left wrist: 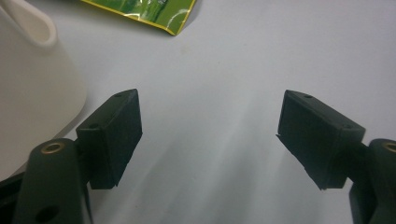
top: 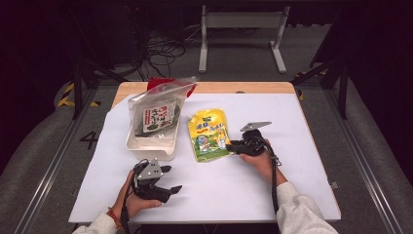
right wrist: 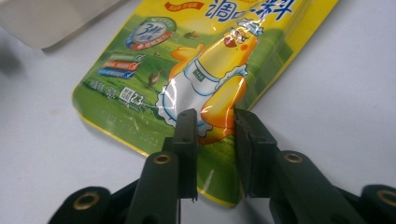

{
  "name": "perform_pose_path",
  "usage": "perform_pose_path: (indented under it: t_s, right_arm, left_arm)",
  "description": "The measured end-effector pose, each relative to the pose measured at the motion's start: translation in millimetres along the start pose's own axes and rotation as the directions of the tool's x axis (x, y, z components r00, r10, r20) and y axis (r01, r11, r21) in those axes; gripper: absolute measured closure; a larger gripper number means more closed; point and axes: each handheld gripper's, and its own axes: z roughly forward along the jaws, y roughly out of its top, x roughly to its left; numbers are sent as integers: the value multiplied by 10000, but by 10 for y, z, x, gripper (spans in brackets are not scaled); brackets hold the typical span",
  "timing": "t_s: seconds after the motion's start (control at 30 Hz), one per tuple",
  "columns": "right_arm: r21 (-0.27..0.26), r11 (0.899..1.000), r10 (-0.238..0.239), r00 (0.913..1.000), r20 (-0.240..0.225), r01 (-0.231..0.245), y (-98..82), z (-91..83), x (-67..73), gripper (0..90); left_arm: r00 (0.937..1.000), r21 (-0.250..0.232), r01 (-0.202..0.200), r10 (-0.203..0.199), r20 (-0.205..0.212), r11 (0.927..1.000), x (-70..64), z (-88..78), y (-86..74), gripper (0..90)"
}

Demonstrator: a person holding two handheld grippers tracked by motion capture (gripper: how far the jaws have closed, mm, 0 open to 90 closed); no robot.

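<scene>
While the yellow pouch [top: 209, 134] lies flat near the middle of the white surface [top: 302, 161] in the high view, the right gripper [top: 233, 144] touches its edge at about 3 o'clock of the pouch. At 9 o'clock of the pouch stands a white tub [top: 150, 144] with a clear bag of seaweed [top: 157, 114] leaning in it. The left gripper [top: 171, 179] sits at about 6 o'clock of the tub, with its jaws wide and nothing between them. In the left gripper view, the left gripper [left wrist: 210, 133] is spread wide over bare surface, the tub's wall [left wrist: 32, 84] is at 9 o'clock and a corner of the pouch [left wrist: 154, 14] peeks in at 12 o'clock. In the right gripper view, the right gripper [right wrist: 215, 122] has its jaws close together, and a fold of the pouch [right wrist: 205, 60] near its bottom edge stands between them; it looks pinched, so I think the gripper now holds the pouch. To do this step well, the pinch should be firm and a bit deeper than the very rim, because the shiny pouch could slip. Then it should lift slowly, so the pouch does not swing or bump the tub.
</scene>
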Motion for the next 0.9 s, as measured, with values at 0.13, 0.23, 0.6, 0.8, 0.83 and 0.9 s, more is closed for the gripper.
perform_pose_path:
  t_s: [0.13,0.23,0.6,0.8,0.83,0.9]
  right_arm:
    - [-58,9997,214,9989,-409,-217,-28,-31,2,765]
    - [-134,9980,609,9942,-890,-623,-67,-60,-14,778]
    - [419,9985,-352,9992,-169,358,-201,-209,206,810]
    - [-739,9946,766,9957,518,-727,-78,-185,136,510]
    - [-739,9946,766,9957,518,-727,-78,-185,136,510]
    - [-747,9933,925,9940,582,-881,-44,-92,159,384]
  left_arm:
    - [9998,103,-43,40,218,9999,-7,55,2,211]
    - [9995,177,-98,93,290,9998,-17,82,14,204]
    - [9985,109,-87,81,537,9999,-45,135,67,183]
    - [9985,127,-147,140,520,9998,-23,141,60,179]
    - [9985,127,-147,140,520,9998,-23,141,60,179]
    - [9987,254,-178,166,482,9995,-15,150,52,177]
